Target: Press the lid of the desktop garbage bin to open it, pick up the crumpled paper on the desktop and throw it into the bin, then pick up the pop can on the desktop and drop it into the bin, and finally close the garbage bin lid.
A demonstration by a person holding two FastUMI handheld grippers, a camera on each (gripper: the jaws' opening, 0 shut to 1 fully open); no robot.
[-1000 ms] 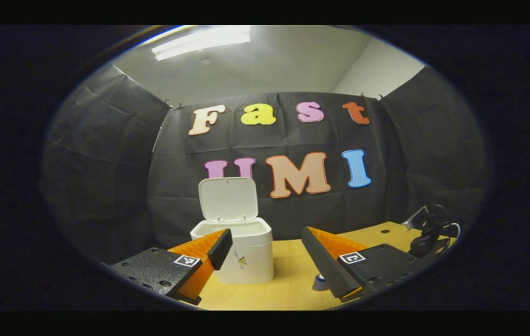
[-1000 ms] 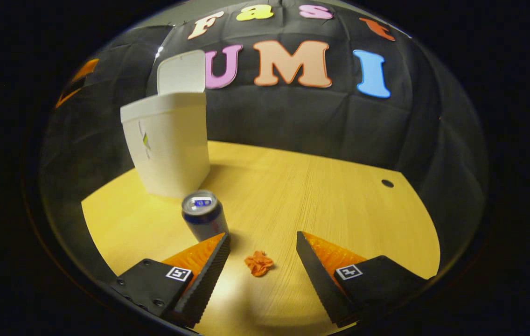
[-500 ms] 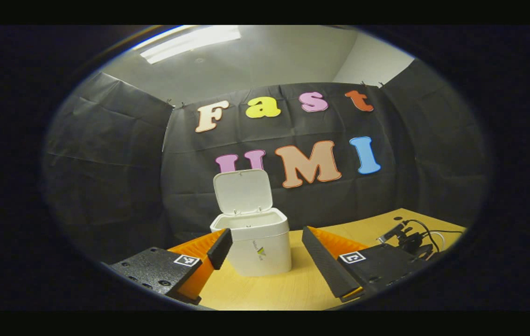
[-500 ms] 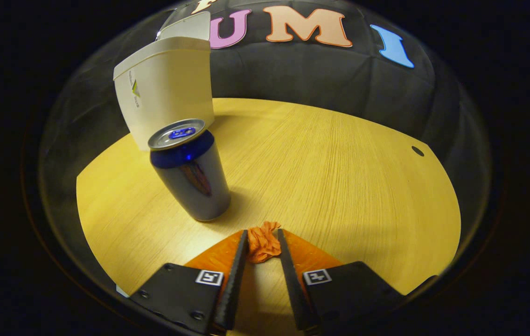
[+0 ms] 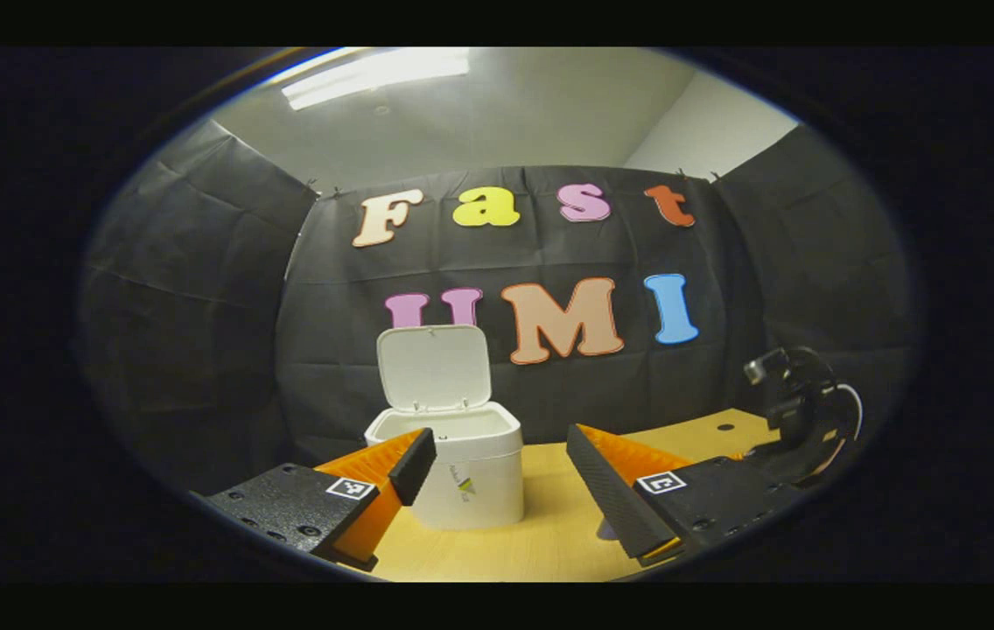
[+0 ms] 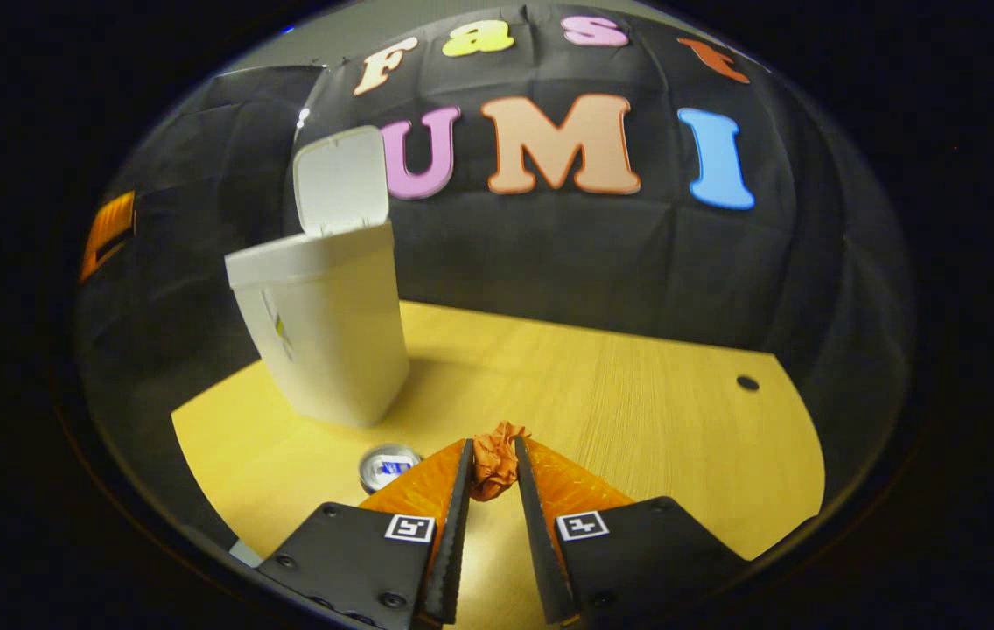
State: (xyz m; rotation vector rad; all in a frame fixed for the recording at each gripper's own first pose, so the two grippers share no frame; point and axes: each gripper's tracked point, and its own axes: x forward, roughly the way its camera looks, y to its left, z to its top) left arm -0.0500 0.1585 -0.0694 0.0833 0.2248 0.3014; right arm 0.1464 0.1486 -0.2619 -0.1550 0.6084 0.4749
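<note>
Each hand-held gripper has two wedge-shaped fingers with ribbed inner faces, set on flat black textured plates. The left hand-held gripper (image 5: 501, 472) has round screws along its left plate and a small square black-and-white marker on each plate. The right hand-held gripper (image 6: 490, 477) bears the same square markers and screws.

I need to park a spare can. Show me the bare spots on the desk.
Widest bare stretch: the desk right of the bin, out to the small hole. Crowded: in front of the bin, where the can stands beside the right gripper holding the paper.
</note>
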